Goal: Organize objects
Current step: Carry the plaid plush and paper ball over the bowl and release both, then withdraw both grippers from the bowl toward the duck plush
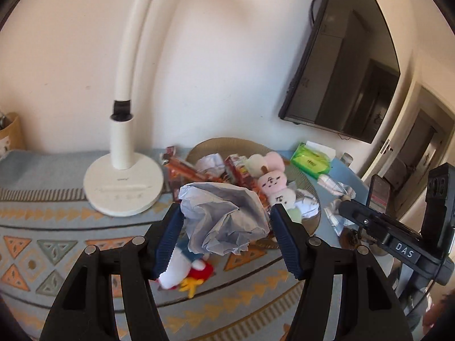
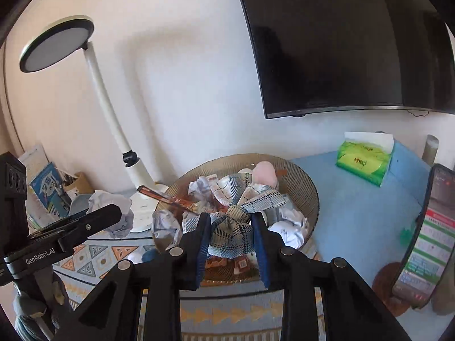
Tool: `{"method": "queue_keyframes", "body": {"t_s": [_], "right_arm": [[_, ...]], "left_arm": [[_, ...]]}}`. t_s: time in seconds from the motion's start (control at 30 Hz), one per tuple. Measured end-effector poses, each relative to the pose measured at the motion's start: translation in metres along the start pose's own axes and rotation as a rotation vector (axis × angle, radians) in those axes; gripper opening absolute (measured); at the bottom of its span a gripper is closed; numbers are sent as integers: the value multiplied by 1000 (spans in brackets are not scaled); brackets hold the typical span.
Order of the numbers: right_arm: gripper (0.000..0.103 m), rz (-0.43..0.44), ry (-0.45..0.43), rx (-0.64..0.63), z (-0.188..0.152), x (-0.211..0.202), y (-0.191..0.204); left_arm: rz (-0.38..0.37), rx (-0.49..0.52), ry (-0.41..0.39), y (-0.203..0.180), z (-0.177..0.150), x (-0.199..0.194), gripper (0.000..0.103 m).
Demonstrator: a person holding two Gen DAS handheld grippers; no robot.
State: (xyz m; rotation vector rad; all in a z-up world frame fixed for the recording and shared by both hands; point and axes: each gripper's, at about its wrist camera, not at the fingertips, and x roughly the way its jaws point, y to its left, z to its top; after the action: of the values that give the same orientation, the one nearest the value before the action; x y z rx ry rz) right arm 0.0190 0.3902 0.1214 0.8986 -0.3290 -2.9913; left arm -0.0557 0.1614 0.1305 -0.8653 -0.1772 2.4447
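Observation:
My left gripper (image 1: 224, 214) is shut on a crumpled ball of white paper (image 1: 224, 218), held above the patterned cloth. My right gripper (image 2: 229, 221) is shut on a plaid checked cloth (image 2: 236, 221), lifted over the round woven basket (image 2: 310, 196). That basket (image 1: 221, 143) holds crumpled papers (image 2: 199, 187), snack wrappers (image 1: 241, 173) and pink and white plush toys (image 1: 273, 182). A small plush with red and yellow parts (image 1: 187, 272) lies on the table under the left gripper. The left gripper with its paper ball (image 2: 113, 210) shows at the left of the right wrist view.
A white desk lamp (image 1: 125, 182) stands left of the basket. A green tissue pack (image 2: 364, 162) lies on the blue mat at the right. A dark TV (image 2: 347, 39) hangs on the wall. A phone (image 2: 423, 244) is mounted by the right gripper. Books and a pen holder (image 2: 48, 190) stand far left.

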Motion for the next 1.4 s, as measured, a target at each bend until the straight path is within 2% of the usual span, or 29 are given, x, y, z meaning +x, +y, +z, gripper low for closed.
{"method": "queue_keyframes", "body": {"t_s": [0.03,0.1,0.13,0.17,0.2,0.23,0.37,0.5,0.57,0.6,0.7,0.8,0.87,0.97,1.0,1.03,1.07,1.1,1.13,1.2,1.3,1.4], "right_arm": [[30,15,8,-4,6,10,-2],[43,15,51,-18,14,32,-7],[52,1,76,-14,16,41,-12],[53,-12,88,-3,17,48,-18],[53,-23,97,8,15,51,-23],[53,-24,105,20,12,52,-29],[53,-2,90,60,-4,37,-38],[55,63,95,67,-19,18,-24],[65,98,115,51,-29,8,-7],[65,114,123,40,-37,3,4],[65,159,172,5,-65,0,35],[66,153,241,-38,-98,14,63],[66,133,284,-37,-117,29,74],[66,112,289,-3,-141,47,75],[66,82,318,27,-147,54,73],[68,58,290,10,-146,52,75],[79,19,263,-13,-146,49,77],[84,-10,256,-20,-149,49,77],[87,-16,259,-29,-150,50,78],[87,-10,279,-34,-152,56,77],[87,-9,312,-10,-155,65,69],[87,-9,310,-1,-157,67,64]], "left_arm": [[-13,12,2,-7,8,12,61],[-59,12,18,-17,19,36,62],[-81,14,30,-20,23,48,66],[-84,16,41,-22,24,59,72],[-58,18,51,-23,26,69,89],[-21,17,60,-22,26,76,96],[-32,-16,78,-7,15,73,96],[0,-28,44,12,2,36,96],[22,-46,32,26,-3,16,96],[41,-55,28,33,-7,4,96],[137,-90,21,62,-28,-26,97],[337,-152,24,99,-59,-53,97],[417,-186,25,123,-82,-64,97],[492,-204,29,148,-107,-71,97],[508,-207,18,152,-115,-72,97],[527,-211,3,156,-123,-71,97],[549,-236,25,161,-129,-66,97],[548,-244,53,161,-128,-63,97],[547,-230,38,159,-127,-63,97],[567,-217,44,157,-130,-60,97],[556,-220,54,156,-128,-61,97],[551,-233,57,158,-127,-61,97]]}}
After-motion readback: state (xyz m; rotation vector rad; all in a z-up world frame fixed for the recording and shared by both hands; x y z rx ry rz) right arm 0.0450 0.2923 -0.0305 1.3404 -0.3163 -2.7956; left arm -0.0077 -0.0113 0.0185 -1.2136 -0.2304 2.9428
